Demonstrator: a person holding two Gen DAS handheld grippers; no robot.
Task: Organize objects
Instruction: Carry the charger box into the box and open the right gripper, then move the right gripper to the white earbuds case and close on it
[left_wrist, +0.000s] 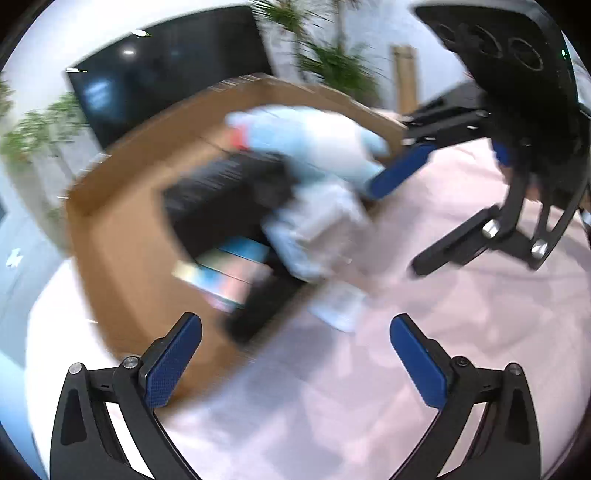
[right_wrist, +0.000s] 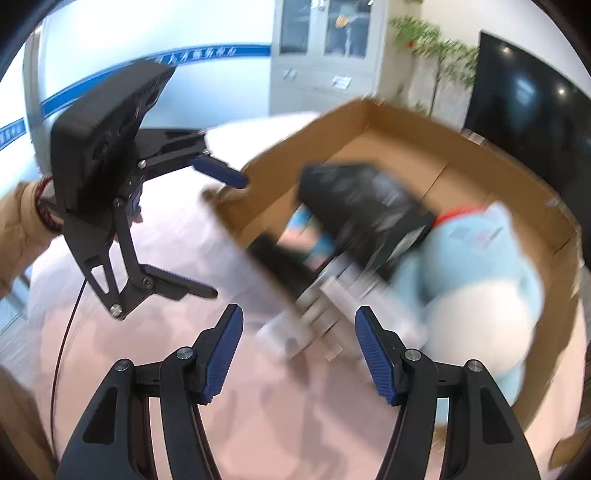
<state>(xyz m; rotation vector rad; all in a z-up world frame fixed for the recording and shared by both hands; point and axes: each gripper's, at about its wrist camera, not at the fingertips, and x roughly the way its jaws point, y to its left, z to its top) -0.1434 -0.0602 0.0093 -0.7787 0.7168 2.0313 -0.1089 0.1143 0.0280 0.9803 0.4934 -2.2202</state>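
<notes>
An open cardboard box (left_wrist: 110, 236) (right_wrist: 476, 170) lies on a pink cloth. In it are a light blue and white plush toy (left_wrist: 314, 144) (right_wrist: 476, 291), a black box (left_wrist: 218, 192) (right_wrist: 365, 206), a colourful flat pack (left_wrist: 225, 273) and a clear plastic package (left_wrist: 317, 229) (right_wrist: 295, 328) that reaches over the near edge. My left gripper (left_wrist: 295, 354) (right_wrist: 225, 236) is open and holds nothing, beside the box's corner. My right gripper (right_wrist: 299, 347) (left_wrist: 395, 229) is open above the clear package, with its pads off it. Both views are blurred.
Pink cloth (left_wrist: 369, 406) (right_wrist: 295, 424) covers the table in front of the box. A dark screen (left_wrist: 166, 74) (right_wrist: 535, 122) and potted plants (left_wrist: 332, 62) stand behind it. A grey cabinet (right_wrist: 325, 55) is at the back. A brown sleeve (right_wrist: 18, 229) shows at the left.
</notes>
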